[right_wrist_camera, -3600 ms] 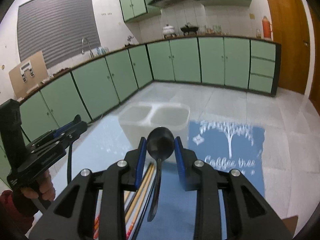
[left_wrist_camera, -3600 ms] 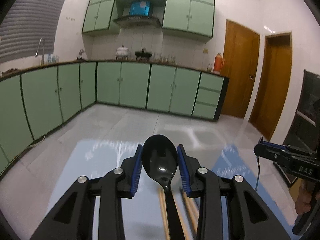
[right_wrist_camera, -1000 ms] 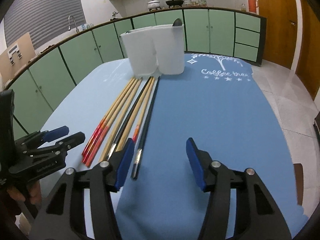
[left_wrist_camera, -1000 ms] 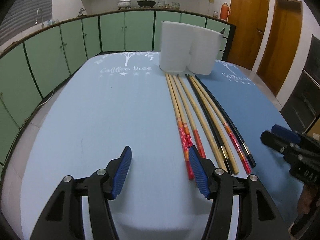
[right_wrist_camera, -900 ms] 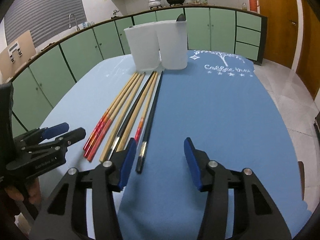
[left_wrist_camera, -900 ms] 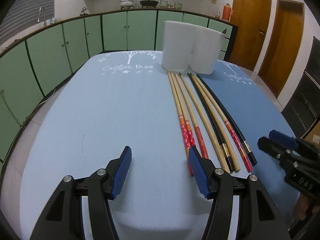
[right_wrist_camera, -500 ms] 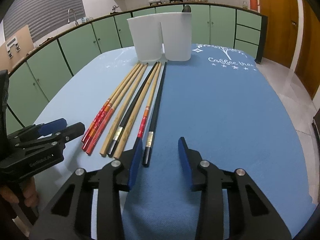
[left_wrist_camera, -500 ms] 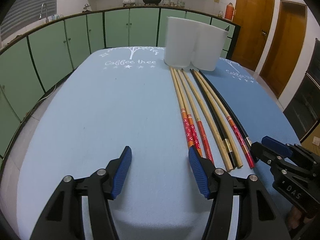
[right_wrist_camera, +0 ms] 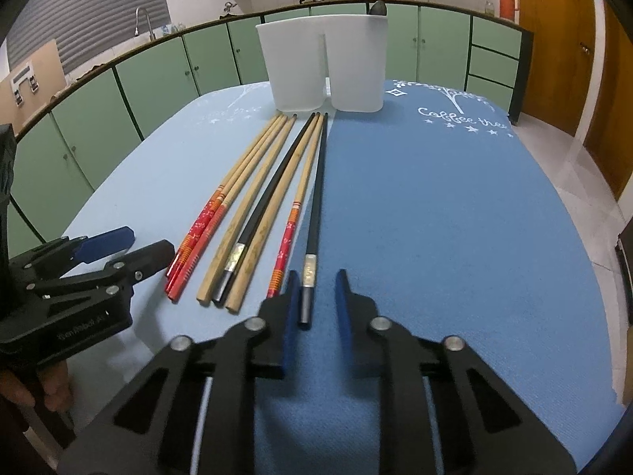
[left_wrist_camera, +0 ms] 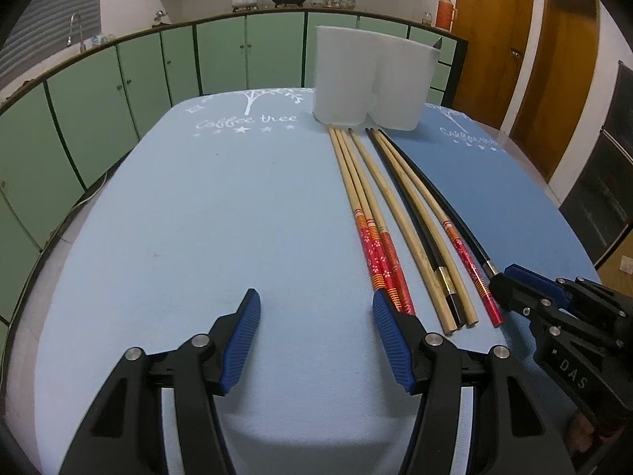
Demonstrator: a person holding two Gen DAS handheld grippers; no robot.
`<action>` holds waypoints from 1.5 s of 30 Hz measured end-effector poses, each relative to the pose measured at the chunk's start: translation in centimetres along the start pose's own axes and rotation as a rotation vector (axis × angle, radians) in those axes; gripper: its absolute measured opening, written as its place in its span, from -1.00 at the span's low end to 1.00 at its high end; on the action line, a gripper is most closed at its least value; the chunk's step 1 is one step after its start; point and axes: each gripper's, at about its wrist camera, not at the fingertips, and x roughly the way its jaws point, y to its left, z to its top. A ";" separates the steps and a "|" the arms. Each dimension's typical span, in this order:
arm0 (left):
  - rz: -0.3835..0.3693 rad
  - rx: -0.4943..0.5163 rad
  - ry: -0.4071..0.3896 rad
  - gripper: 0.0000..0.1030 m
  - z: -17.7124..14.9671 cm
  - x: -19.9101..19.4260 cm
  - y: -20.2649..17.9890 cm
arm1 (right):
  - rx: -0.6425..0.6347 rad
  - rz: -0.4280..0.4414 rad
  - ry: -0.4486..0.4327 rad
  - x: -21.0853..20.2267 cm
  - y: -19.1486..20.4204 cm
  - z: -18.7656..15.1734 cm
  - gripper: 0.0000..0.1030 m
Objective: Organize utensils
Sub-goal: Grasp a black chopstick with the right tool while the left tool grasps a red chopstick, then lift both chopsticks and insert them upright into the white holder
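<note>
Several chopsticks lie side by side on the blue cloth, ends pointing at a white two-part holder point(right_wrist_camera: 324, 67) at the far end; the holder also shows in the left wrist view point(left_wrist_camera: 374, 79). A black spoon tip point(right_wrist_camera: 378, 8) sticks out of its right compartment. My right gripper point(right_wrist_camera: 314, 301) is partly closed, its jaws on either side of the near end of the black chopstick point(right_wrist_camera: 316, 198), a small gap on each side. My left gripper point(left_wrist_camera: 316, 332) is open and empty, just left of the red-ended chopsticks point(left_wrist_camera: 379, 261).
The table point(left_wrist_camera: 198, 217) carries a light blue cloth on the left and a darker blue cloth point(right_wrist_camera: 455, 217) on the right. Green kitchen cabinets ring the room. Wooden doors stand at the far right.
Both grippers came down toward the chopsticks' near ends. My right gripper's jaws narrowed around the black chopstick's end. The left stayed open.
</note>
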 end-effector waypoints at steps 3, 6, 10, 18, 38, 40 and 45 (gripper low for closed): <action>-0.011 -0.015 0.000 0.13 0.1 -0.2 0.1 | 0.007 -0.005 0.002 0.0 -0.2 0.0 -0.87; -0.018 -0.019 -0.007 0.13 0.0 -0.7 0.1 | 0.024 -0.038 0.001 -0.1 -0.8 0.1 -0.88; -0.027 -0.003 -0.019 0.13 0.0 -1.3 -0.3 | 0.078 -0.064 -0.003 -0.2 -2.1 0.1 -0.88; -0.031 0.016 0.003 0.13 -0.5 -0.8 -0.9 | 0.083 -0.065 -0.006 -0.2 -2.3 -0.1 -0.88; 0.012 0.013 -0.009 -0.16 -0.9 -0.5 -1.0 | 0.076 -0.061 -0.008 -0.3 -2.3 -0.3 -0.86; 0.010 0.006 -0.013 -0.35 -0.9 -0.5 -1.0 | 0.067 -0.064 -0.006 -0.3 -2.2 -0.3 -0.86; -0.014 -0.001 -0.015 -0.89 -0.5 -0.4 -1.2 | 0.066 -0.053 -0.004 -0.3 -2.4 -0.3 -0.87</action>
